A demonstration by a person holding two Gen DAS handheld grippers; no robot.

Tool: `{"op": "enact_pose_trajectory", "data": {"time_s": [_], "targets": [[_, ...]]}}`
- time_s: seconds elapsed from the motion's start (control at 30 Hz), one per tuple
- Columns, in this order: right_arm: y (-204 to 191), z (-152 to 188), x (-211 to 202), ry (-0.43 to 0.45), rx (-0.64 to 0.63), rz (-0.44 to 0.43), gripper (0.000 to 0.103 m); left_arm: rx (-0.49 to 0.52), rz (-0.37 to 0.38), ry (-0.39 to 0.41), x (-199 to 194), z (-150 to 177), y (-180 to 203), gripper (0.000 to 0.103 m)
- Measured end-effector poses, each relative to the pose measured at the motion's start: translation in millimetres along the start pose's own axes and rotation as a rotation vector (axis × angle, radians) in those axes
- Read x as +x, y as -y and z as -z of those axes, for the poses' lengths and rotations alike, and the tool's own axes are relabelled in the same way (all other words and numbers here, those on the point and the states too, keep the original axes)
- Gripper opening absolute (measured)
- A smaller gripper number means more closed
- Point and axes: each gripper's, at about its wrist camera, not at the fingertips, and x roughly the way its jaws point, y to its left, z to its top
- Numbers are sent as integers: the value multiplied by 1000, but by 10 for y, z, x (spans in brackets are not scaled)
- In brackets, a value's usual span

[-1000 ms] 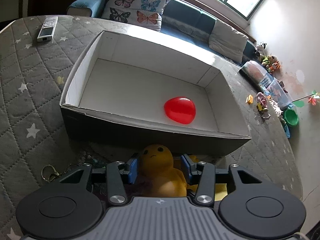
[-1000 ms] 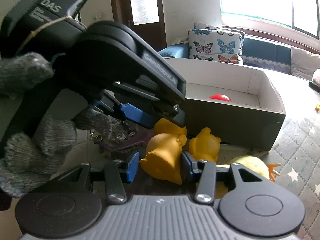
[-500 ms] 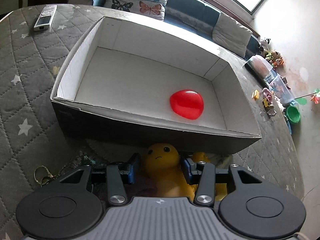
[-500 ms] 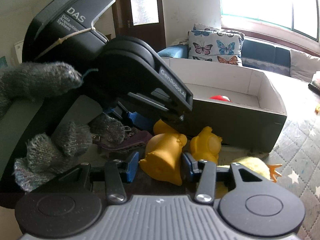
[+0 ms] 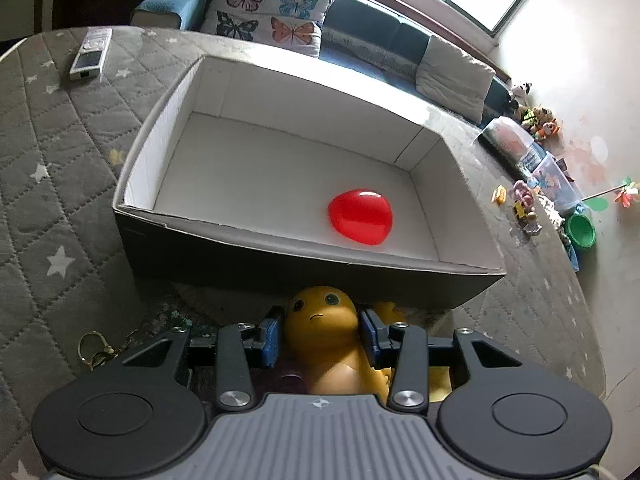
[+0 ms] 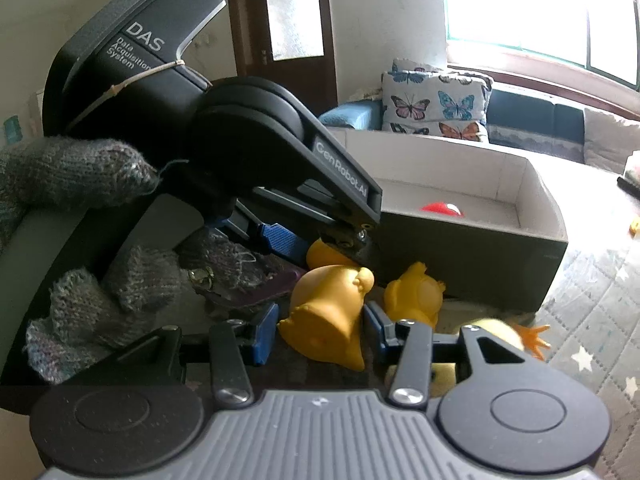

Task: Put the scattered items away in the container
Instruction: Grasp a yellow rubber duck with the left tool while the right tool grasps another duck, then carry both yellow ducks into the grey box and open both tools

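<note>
A yellow duck toy [image 5: 322,314] lies face up just in front of the cardboard box [image 5: 256,236]. My left gripper [image 5: 320,330] is shut on its head, both blue pads against it. In the right wrist view the left gripper [image 6: 320,246] reaches in from the left, held by a gloved hand [image 6: 80,176]. Below it my right gripper [image 6: 320,330] is shut on a yellow bell-shaped toy body [image 6: 328,316]. I cannot tell whether head and body are one toy. A red balloon-like thing [image 5: 360,216] lies inside the box.
A second small yellow duck [image 6: 416,296] and a fluffy yellow chick [image 6: 500,332] lie against the box wall [image 6: 472,236]. A purple pouch [image 6: 256,292] and a keyring [image 5: 94,350] lie on the left. A remote [image 5: 91,54] rests far left on the quilted cover.
The left gripper's pads closed in on the yellow head. It shifted slightly, so the box interior shows from a little higher. The right gripper and its toy stayed still.
</note>
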Motion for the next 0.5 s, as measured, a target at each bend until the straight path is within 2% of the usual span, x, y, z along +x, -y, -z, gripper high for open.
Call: {"op": "enact_pose_trajectory", "data": {"time_s": [0.5], "targets": [[-5,-138,-407,94,-38,-17,46,19,-14,97,-396,-77,217,43]]}}
